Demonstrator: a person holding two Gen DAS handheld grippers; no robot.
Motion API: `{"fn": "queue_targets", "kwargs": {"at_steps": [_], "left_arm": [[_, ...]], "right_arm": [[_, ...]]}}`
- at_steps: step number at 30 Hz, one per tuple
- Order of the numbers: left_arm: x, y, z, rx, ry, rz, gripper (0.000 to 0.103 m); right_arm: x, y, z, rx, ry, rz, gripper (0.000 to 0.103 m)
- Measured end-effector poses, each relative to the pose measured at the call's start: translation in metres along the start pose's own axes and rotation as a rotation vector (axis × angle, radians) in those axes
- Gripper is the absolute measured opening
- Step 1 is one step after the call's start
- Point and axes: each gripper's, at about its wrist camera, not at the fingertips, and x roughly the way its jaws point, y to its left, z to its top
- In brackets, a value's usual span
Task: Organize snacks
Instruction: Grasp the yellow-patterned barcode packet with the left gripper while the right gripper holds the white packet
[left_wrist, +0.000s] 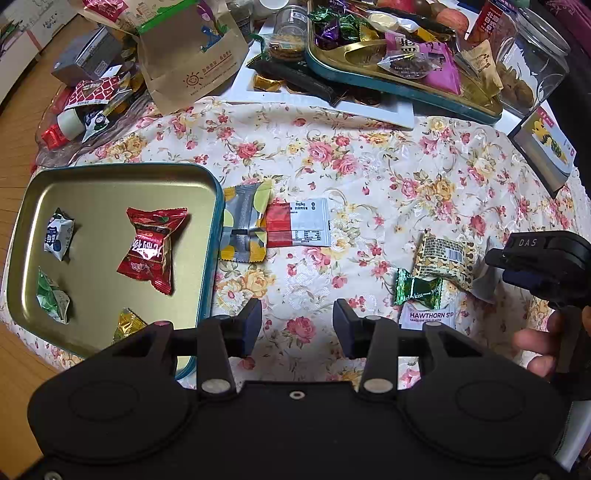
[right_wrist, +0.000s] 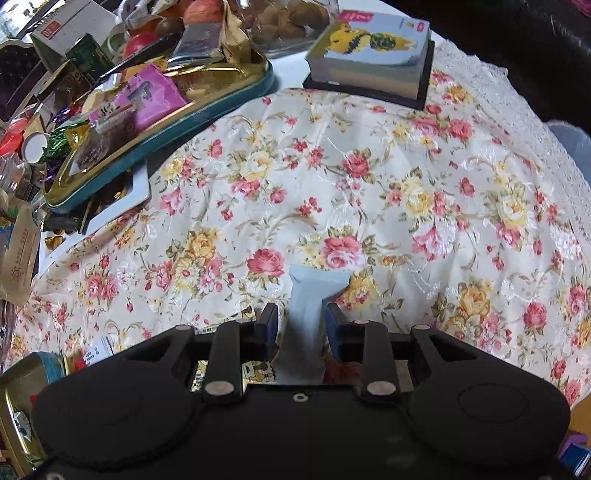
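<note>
My left gripper (left_wrist: 297, 325) hangs open over the floral cloth with nothing between its fingers. Left of it lies a gold tray with a teal rim (left_wrist: 218, 206), holding a red candy (left_wrist: 149, 249) and several smaller sweets. Loose on the cloth are a yellow-grey packet (left_wrist: 243, 221), a red-white packet (left_wrist: 297, 225), a cream patterned packet (left_wrist: 443, 258), a green candy (left_wrist: 417, 291) and a white hawthorn packet (left_wrist: 428, 317). My right gripper (right_wrist: 301, 314) is shut on a pale blue packet (right_wrist: 317, 284), pinched at its waist. That gripper (left_wrist: 517, 273) sits just right of the cream packet.
A second teal-rimmed tray (right_wrist: 207, 110) heaped with snacks stands at the back. A brown paper bag (left_wrist: 192, 55), a clear jar (left_wrist: 532, 62), a notepad block (right_wrist: 369, 55) and boxes crowd the far edge. A hand (left_wrist: 539, 343) grips the right tool.
</note>
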Motion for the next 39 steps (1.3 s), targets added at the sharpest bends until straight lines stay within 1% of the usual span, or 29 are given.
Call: {"fn": "queue_targets", "kwargs": {"at_steps": [4, 9, 11, 15, 20, 23, 25, 26, 27, 29, 31, 34, 36, 39], "left_arm": [[0.001, -0.001, -0.001, 0.005, 0.004, -0.001, 0.052], [0.002, -0.002, -0.002, 0.009, 0.007, 0.000, 0.052], [0.001, -0.002, -0.002, 0.008, 0.002, 0.002, 0.052], [0.000, 0.000, -0.002, 0.005, -0.006, 0.008, 0.052], [-0.002, 0.000, -0.002, 0.007, -0.029, 0.014, 0.052], [-0.007, 0.003, 0.000, -0.003, -0.053, 0.001, 0.052], [-0.009, 0.007, 0.003, -0.015, -0.071, -0.009, 0.052], [-0.010, 0.009, 0.004, -0.022, -0.079, -0.012, 0.052], [-0.011, 0.012, 0.005, -0.028, -0.086, -0.017, 0.052], [-0.013, 0.017, 0.008, -0.040, -0.096, -0.030, 0.052], [-0.017, 0.022, 0.010, -0.048, -0.112, -0.036, 0.052], [-0.024, 0.030, 0.015, -0.064, -0.157, -0.030, 0.052], [-0.027, 0.036, 0.019, -0.084, -0.182, -0.032, 0.051], [-0.027, 0.041, 0.023, -0.115, -0.199, -0.046, 0.049]], "right_arm": [[0.004, -0.001, 0.001, 0.019, 0.016, 0.003, 0.031], [0.015, 0.004, -0.003, -0.004, 0.024, -0.032, 0.031], [0.015, 0.007, -0.005, -0.018, 0.001, -0.043, 0.031], [0.017, 0.011, -0.005, -0.035, -0.001, -0.055, 0.032], [0.018, 0.015, -0.006, -0.060, -0.002, -0.072, 0.032], [0.017, 0.018, -0.006, -0.098, 0.008, -0.072, 0.032], [0.016, 0.016, -0.006, -0.094, 0.008, -0.062, 0.032], [0.016, 0.015, -0.006, -0.096, 0.010, -0.060, 0.028], [0.015, 0.014, -0.006, -0.101, 0.013, -0.064, 0.022], [0.014, 0.011, -0.007, -0.114, 0.029, -0.069, 0.021], [0.011, 0.006, -0.009, -0.108, 0.055, -0.047, 0.021], [0.004, -0.005, -0.010, -0.063, 0.096, -0.010, 0.021], [-0.008, -0.010, -0.008, -0.040, 0.088, 0.014, 0.021], [-0.034, -0.012, -0.002, -0.031, 0.043, 0.055, 0.021]]}}
